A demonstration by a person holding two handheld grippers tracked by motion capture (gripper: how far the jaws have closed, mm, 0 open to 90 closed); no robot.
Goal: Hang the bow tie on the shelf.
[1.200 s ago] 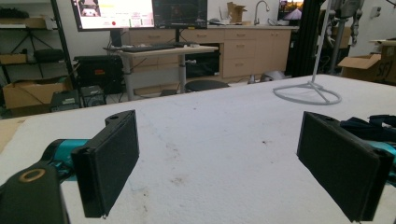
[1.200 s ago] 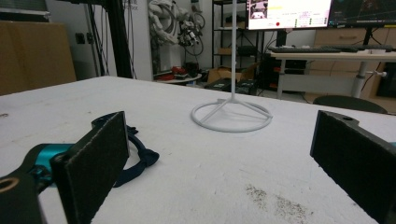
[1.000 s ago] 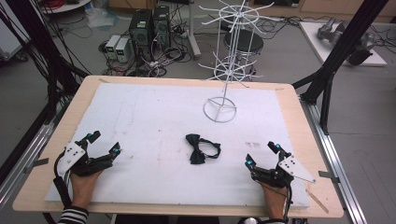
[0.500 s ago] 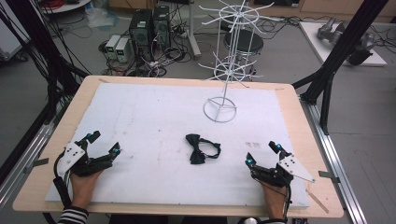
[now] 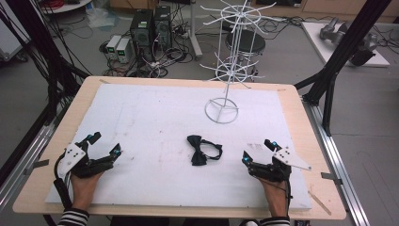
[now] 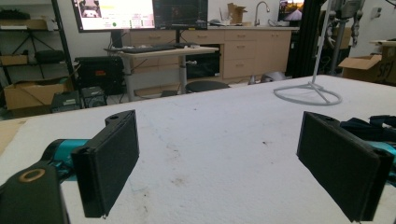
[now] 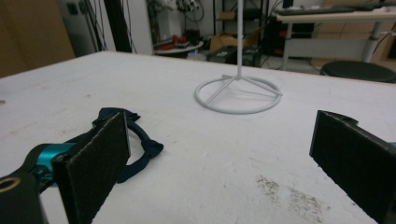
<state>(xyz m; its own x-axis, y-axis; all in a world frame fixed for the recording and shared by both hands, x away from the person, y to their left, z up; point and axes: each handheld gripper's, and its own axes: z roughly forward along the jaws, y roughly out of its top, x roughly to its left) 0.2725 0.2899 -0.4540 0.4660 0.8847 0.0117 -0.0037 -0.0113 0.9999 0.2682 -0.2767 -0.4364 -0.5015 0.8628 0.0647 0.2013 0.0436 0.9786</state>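
A dark bow tie with a strap (image 5: 201, 149) lies on the white board (image 5: 150, 122) near the front middle. Behind it to the right stands a white wire display rack (image 5: 229, 66) on a ring base. My left gripper (image 5: 104, 145) rests at the front left, open, jaws wide apart with nothing between them. My right gripper (image 5: 258, 151) rests at the front right, also open and empty. In the right gripper view the bow tie (image 7: 142, 142) lies just behind the left jaw, with the rack's ring base (image 7: 238, 94) farther off. The left gripper view shows the ring base (image 6: 308, 93) at far right.
The board sits on a wooden table (image 5: 66, 117) framed by black struts. Computers, cables and a black stool (image 5: 244, 43) stand on the floor beyond the far edge.
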